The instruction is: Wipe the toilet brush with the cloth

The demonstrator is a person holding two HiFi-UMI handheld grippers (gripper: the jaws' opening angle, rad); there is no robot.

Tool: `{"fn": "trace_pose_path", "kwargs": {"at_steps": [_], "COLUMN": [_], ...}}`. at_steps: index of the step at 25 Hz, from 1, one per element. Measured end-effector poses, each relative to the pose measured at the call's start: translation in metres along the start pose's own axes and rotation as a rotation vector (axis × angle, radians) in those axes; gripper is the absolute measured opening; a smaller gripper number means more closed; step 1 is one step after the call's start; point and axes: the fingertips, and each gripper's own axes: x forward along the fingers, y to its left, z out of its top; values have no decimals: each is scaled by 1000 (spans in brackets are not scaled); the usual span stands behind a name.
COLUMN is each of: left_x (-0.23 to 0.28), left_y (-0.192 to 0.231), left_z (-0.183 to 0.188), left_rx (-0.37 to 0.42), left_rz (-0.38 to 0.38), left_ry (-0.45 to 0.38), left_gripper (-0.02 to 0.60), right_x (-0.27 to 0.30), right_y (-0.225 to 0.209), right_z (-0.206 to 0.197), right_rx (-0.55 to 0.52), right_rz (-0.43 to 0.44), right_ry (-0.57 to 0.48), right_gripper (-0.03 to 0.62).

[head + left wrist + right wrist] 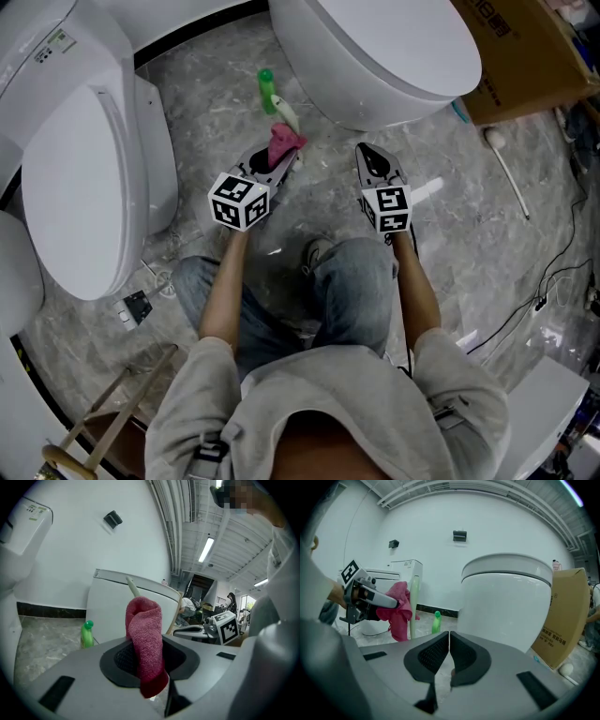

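Nearest me, both tools sit just past my knees, the left tool (274, 167) slightly ahead of the right tool (376, 161). In the left gripper view, the left tool is clamped on the cloth (145, 637). It pinches a fold low down, and the rest of the pink bundle stands up above the jaws. The right tool's pads are pressed together with nothing between them, and it hangs off to the right, apart from everything.

Just beyond the cloth is the brush (287, 114). Only its pale handle shows. In the right gripper view the handle (413, 605) stands close to upright on the floor (202, 89), rising right beside the cloth, and I can't tell whether they touch. The brush head is not visible in any view.

So the brush lies straight ahead of the left tool with its long axis vertical, and the left tool is clearly the nearer one. I judge the wipe needs a short push forward to bring the cloth against the handle, then strokes along its length. The right tool may have to steady the handle so it doesn't tip.

Further out a green bottle (266, 81) stands on the floor, and behind it is the far toilet (403, 66).
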Motion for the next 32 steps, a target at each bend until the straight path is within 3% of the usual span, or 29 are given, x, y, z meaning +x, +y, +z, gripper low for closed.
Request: {"fn": "trace_pose_path", "kwargs": {"at_steps": [16,23,27,32], "left_x": [29,37,34,23], "left_y": [20,33,32,17], "left_z": [-88,-133,-129,-86], "left_rx": [-37,8,1,10], "left_rz": [24,64,67,49], "left_ry": [184,269,252,142], "left_gripper": [110,110,110,110], "right_x": [-1,-5,-7,-8], "right_y": [-1,-4,-8,-7], "right_z": [-24,-28,-27,-24], "right_rx": [4,-10,-13,-8], "right_rz": [8,10,6,4], "right_ry": [44,51,53,45], "right_gripper": [32,32,32,32]}}
